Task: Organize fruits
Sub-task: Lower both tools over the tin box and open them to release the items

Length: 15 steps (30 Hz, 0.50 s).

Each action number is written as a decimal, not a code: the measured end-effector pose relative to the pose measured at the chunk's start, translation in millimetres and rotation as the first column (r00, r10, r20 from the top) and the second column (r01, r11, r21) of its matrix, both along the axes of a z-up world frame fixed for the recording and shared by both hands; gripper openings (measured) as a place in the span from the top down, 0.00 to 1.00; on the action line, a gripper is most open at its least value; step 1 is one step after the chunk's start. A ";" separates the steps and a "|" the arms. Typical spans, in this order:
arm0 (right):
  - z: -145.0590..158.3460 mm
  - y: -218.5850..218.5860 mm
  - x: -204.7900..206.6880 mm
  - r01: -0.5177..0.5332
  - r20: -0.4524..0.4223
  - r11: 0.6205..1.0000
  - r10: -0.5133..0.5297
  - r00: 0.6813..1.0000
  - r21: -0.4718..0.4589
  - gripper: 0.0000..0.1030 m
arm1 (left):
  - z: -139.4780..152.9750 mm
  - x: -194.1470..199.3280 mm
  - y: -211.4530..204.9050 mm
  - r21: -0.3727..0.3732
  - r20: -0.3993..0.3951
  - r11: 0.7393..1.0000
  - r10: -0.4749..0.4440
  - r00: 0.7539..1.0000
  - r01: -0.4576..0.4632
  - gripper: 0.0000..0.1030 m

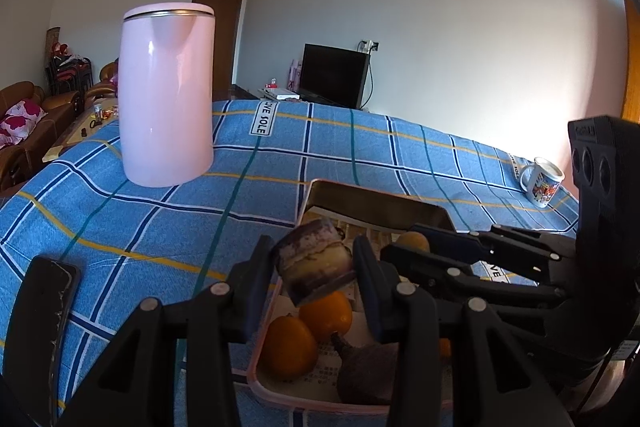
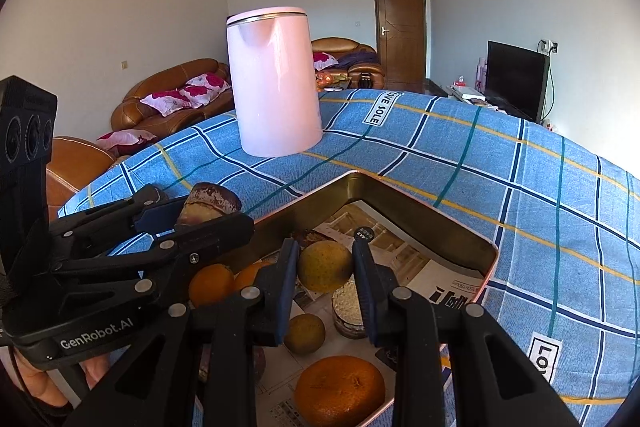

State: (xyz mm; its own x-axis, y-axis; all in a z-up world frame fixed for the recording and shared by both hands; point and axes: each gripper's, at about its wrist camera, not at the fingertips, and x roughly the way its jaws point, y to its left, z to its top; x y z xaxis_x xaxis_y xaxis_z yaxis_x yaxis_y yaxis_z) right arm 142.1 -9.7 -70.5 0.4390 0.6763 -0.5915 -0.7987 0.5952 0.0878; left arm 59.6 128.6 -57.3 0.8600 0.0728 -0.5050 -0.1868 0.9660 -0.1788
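My left gripper [image 1: 314,263] is shut on a cut purple sweet potato piece [image 1: 316,261] and holds it above the left edge of a pink-rimmed metal tray [image 1: 376,201] lined with newspaper. The piece also shows in the right wrist view [image 2: 210,205]. My right gripper [image 2: 325,269] is shut on a yellow-green citrus fruit [image 2: 325,267] over the tray [image 2: 420,203]. In the tray lie oranges [image 1: 326,313] [image 2: 340,389], a smaller green-yellow fruit [image 2: 307,333], a whole purple sweet potato [image 1: 368,371] and another cut piece [image 2: 347,307].
A tall pink kettle [image 1: 168,95] [image 2: 276,83] stands on the blue checked tablecloth [image 1: 160,219] behind the tray. A printed mug [image 1: 542,181] sits at the far right. A dark phone [image 1: 44,303] lies at the left. Sofas and a TV stand beyond the table.
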 end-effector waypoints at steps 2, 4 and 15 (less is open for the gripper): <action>-4.0 3.7 3.6 -0.008 -0.020 1.000 0.007 1.000 -0.016 0.71 | -1.5 -0.1 1.5 -0.006 -0.006 1.000 -0.001 1.000 0.001 0.59; -8.0 4.7 4.1 -0.015 -0.032 1.000 0.014 0.999 -0.027 0.71 | -3.0 -0.4 1.1 -0.005 -0.013 1.000 -0.003 1.000 0.003 0.59; -14.1 2.4 4.0 -0.033 -0.075 0.999 0.031 0.997 -0.027 0.71 | -6.6 -2.1 -0.6 -0.004 -0.022 1.000 -0.010 1.000 0.010 0.58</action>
State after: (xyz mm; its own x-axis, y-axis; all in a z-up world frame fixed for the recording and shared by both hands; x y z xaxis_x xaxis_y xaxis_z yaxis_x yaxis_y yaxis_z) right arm 146.1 -7.2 -84.6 0.3712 0.6718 -0.6410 -0.8094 0.5724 0.1312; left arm 57.5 128.1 -63.9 0.8494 0.0618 -0.5241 -0.1808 0.9671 -0.1790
